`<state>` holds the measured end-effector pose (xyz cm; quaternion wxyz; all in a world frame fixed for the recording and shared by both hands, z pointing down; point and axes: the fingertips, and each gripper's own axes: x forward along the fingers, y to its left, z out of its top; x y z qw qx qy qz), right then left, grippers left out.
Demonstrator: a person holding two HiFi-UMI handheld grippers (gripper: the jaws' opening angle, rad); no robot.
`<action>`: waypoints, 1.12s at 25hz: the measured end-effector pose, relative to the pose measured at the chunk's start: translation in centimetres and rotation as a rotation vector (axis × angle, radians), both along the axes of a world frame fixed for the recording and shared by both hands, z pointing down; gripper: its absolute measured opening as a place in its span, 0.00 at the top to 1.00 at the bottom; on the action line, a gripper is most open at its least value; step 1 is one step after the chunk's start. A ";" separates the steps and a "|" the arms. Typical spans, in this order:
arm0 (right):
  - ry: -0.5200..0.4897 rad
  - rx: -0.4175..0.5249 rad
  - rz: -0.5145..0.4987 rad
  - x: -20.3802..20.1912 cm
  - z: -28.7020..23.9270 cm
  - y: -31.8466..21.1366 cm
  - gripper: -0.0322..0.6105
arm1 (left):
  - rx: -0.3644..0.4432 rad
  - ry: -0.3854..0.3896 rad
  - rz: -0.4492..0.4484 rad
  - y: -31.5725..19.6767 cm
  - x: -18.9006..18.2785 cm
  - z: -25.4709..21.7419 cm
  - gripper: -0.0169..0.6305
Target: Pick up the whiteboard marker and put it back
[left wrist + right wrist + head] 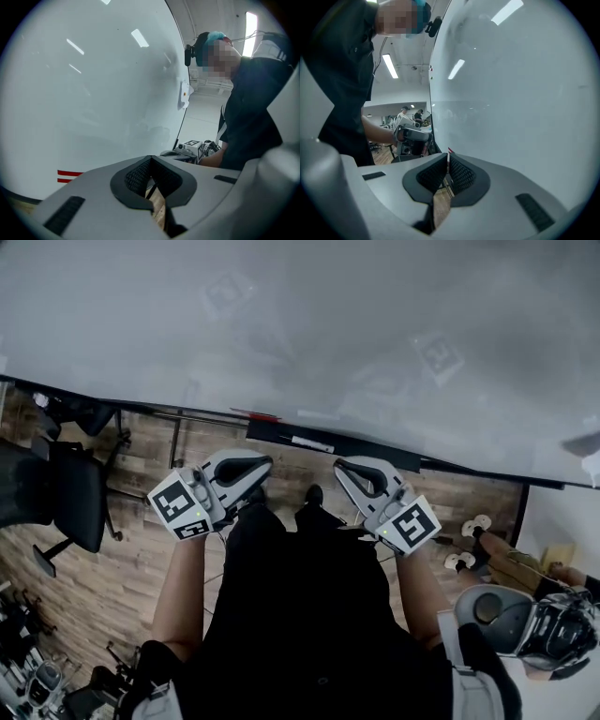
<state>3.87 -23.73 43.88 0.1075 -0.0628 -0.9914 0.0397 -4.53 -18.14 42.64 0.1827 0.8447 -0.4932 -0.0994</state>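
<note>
Left hand-held gripper (pixel 262 465) and right hand-held gripper (pixel 342 467) clenched empty; red marker (pixel 255 414) lies lengthwise along whiteboard ledge (pixel 375 451).

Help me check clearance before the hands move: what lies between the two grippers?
In the head view, only wood floor and the person's dark shoe lie between the left gripper and the right gripper; nothing else shows there.

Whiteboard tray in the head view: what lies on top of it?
A thin red thing, perhaps the marker, and a pale strip lie on the tray. Nothing covers it.
</note>
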 end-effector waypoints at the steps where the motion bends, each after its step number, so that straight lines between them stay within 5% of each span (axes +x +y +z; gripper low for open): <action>1: -0.002 0.006 -0.026 -0.1 0.0 0.1 0.91 | -0.002 0.001 -0.018 0.0 0.0 0.1 0.95; 5: 0.002 0.050 -0.109 -0.3 0.0 0.8 0.91 | -0.011 -0.020 -0.054 0.0 0.4 0.7 0.95; 9: 0.013 0.093 -0.137 -0.8 -0.2 1.3 0.91 | -0.068 -0.172 -0.022 0.1 1.9 2.7 0.95; 16: 0.221 0.221 -0.170 -1.8 3.5 0.8 0.90 | -0.045 -0.145 -0.009 -0.4 2.3 3.2 0.95; 19: 0.277 0.227 -0.181 -2.2 4.9 1.1 0.75 | -0.052 -0.135 -0.017 0.0 2.1 3.9 0.95; 28: 0.433 0.294 -0.195 -4.1 8.6 0.7 0.74 | -0.062 -0.125 -0.049 0.9 1.4 4.6 0.95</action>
